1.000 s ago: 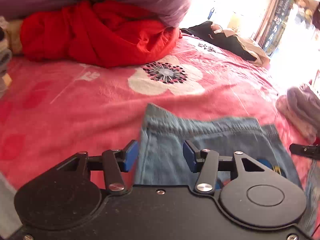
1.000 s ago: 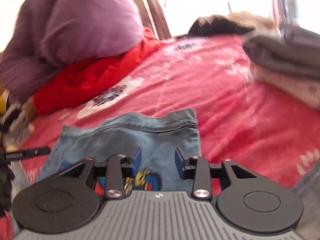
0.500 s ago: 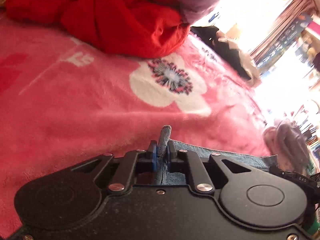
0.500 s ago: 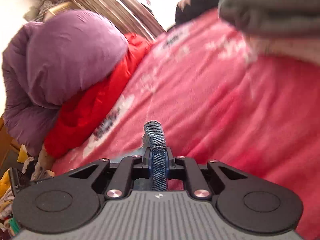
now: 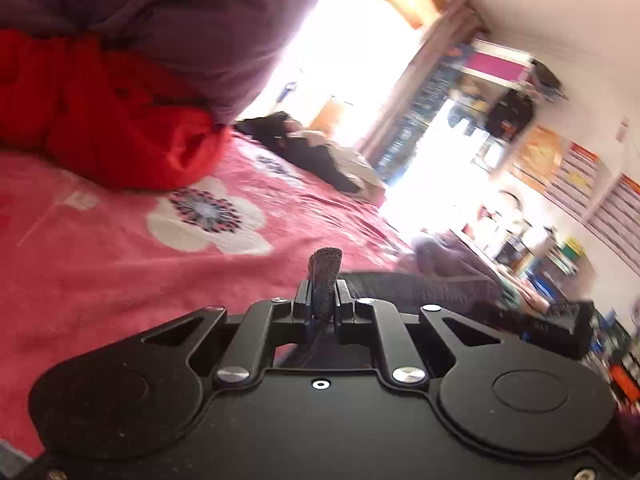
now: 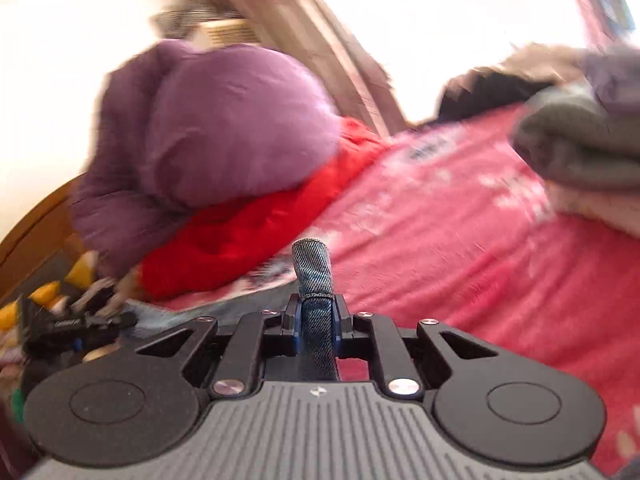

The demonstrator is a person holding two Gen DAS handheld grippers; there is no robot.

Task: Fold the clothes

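Observation:
A blue denim garment [image 6: 316, 280] is pinched at its waistband by both grippers and lifted off the pink flowered blanket [image 5: 100, 264]. My left gripper [image 5: 323, 300] is shut on a fold of the denim [image 5: 325, 276], which pokes up dark between its pads. My right gripper [image 6: 316, 316] is shut on another fold of the same denim, which stands up above the fingertips. The other gripper [image 6: 68, 326] shows at the lower left in the right wrist view. Most of the garment hangs hidden below the gripper bodies.
A red jacket [image 5: 112, 128] under a purple padded coat [image 5: 160, 20] lies at the back of the bed. Dark clothes [image 5: 304, 148] lie far back. Folded grey and pale clothes [image 6: 580, 160] are stacked at the right. Cluttered shelves [image 5: 540, 264] stand beyond the bed.
Both grippers went from open over the flat denim to shut on its waistband edge. They then rose and tilted up, lifting the denim off the blanket.

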